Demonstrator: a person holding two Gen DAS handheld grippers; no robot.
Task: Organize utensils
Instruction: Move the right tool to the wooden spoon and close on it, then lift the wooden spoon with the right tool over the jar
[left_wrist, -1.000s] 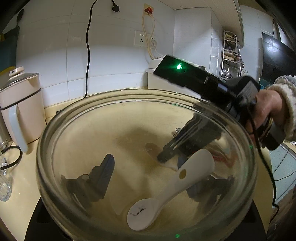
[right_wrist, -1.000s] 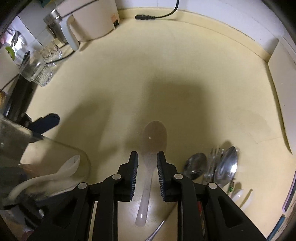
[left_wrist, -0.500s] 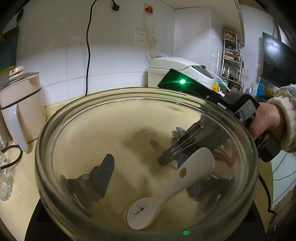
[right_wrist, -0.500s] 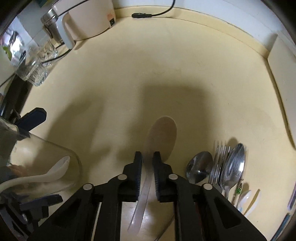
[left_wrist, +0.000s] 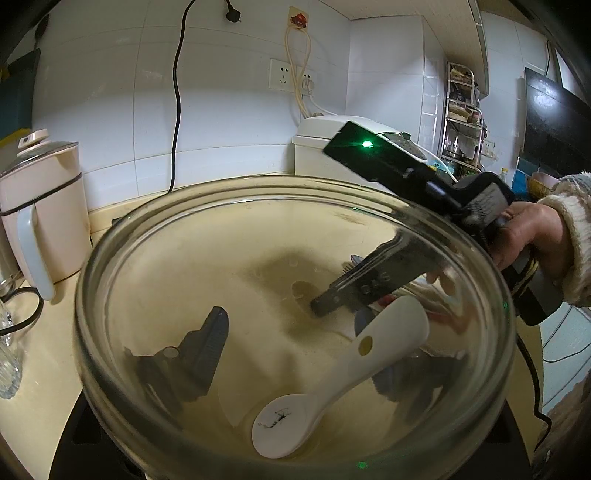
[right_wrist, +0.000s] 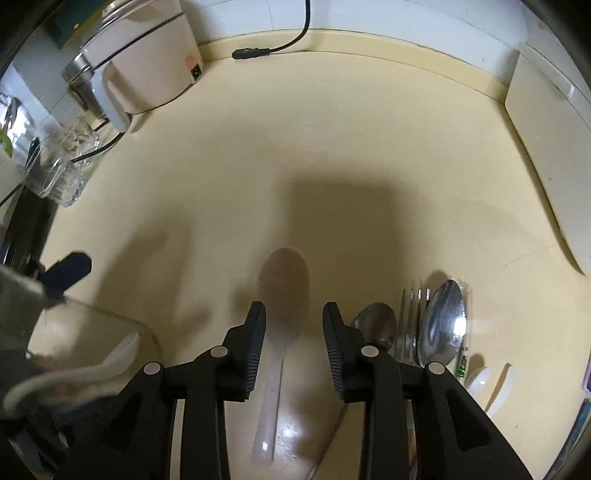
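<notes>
My left gripper (left_wrist: 295, 354) is shut on a clear glass bowl (left_wrist: 110, 258), with one finger (left_wrist: 207, 343) seen through the glass. A white rice paddle (left_wrist: 343, 373) lies inside the bowl. My right gripper (right_wrist: 293, 328) is open, its fingers on either side of a translucent plastic spoon (right_wrist: 277, 332) that lies on the yellow counter. The right gripper also shows in the left wrist view (left_wrist: 332, 302), behind the bowl. Metal spoons (right_wrist: 441, 321) and a fork (right_wrist: 410, 325) lie just right of it. The bowl also shows at lower left in the right wrist view (right_wrist: 74, 332).
A pale electric kettle (right_wrist: 144, 74) and drinking glasses (right_wrist: 62, 173) stand at the far left. A white rice cooker (left_wrist: 332, 147) stands against the tiled wall. A black power cord (right_wrist: 273, 48) lies on the counter at the back. More white utensils (right_wrist: 491, 384) lie at the right.
My right gripper was narrowly closed around the translucent spoon's handle; its fingers have now spread wide apart. The left gripper and bowl have stayed put.
</notes>
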